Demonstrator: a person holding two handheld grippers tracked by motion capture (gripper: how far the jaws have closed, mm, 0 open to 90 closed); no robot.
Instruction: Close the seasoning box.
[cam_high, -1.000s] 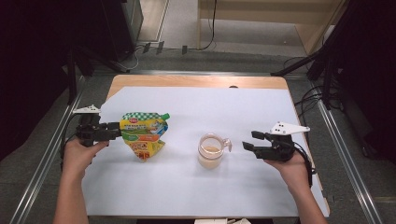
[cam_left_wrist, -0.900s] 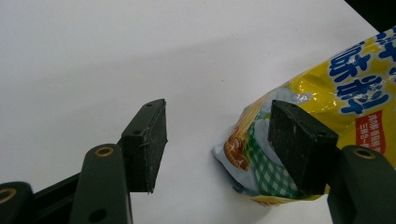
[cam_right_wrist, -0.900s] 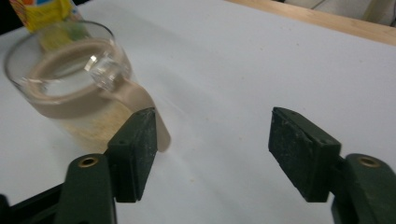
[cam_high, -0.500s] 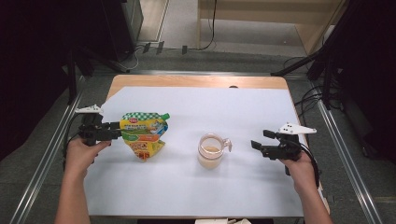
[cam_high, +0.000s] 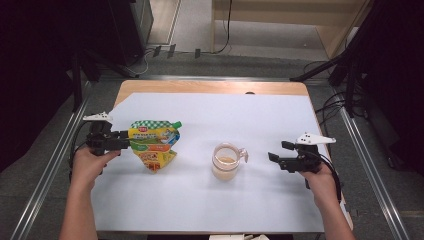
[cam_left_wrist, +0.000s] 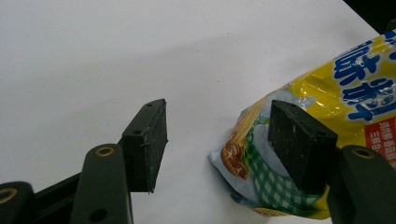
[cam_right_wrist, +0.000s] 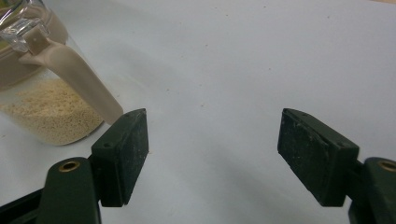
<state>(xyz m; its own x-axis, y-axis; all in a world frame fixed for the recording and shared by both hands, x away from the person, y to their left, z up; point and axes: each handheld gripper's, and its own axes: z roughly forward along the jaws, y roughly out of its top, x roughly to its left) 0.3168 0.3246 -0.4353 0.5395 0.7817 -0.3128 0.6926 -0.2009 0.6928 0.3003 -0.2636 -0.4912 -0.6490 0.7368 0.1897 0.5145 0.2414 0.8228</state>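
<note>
Item 1: left gripper (cam_high: 125, 140). Held in the person's left hand (cam_high: 90, 165) at the left edge of the table, pointing toward the table's middle. Jaws spread, with bare white surface between them in the left gripper view (cam_left_wrist: 210, 144). One pad lies against the corner of the pouch; the other stands well clear of it. Nothing is pinched.

Item 2: yellow-and-green snack pouch (cam_high: 152, 145). Lies flat on the white table cover (cam_high: 200, 200), left of centre, just beside the left gripper's tips. Green checked corner and blue lettering on yellow show in the left gripper view (cam_left_wrist: 327, 107).

Item 3: clear plastic measuring cup (cam_high: 226, 161). Stands upright near the middle of the table, between the two grippers, well apart from the pouch. It holds a shallow layer of pale beige grains (cam_right_wrist: 51, 112). A beige handle (cam_right_wrist: 70, 74) slants down its side toward the right gripper's jaw.

Item 4: right gripper (cam_high: 274, 159). Held in the person's right hand (cam_high: 320, 182) at the right of the table, pointing at the cup, near it but not touching. Jaws spread wide (cam_right_wrist: 212, 154) and have just been opening; nothing lies between them but table cover.

Item 5: wooden table edge (cam_high: 210, 86), visible beyond the white cover at the far side.
</note>
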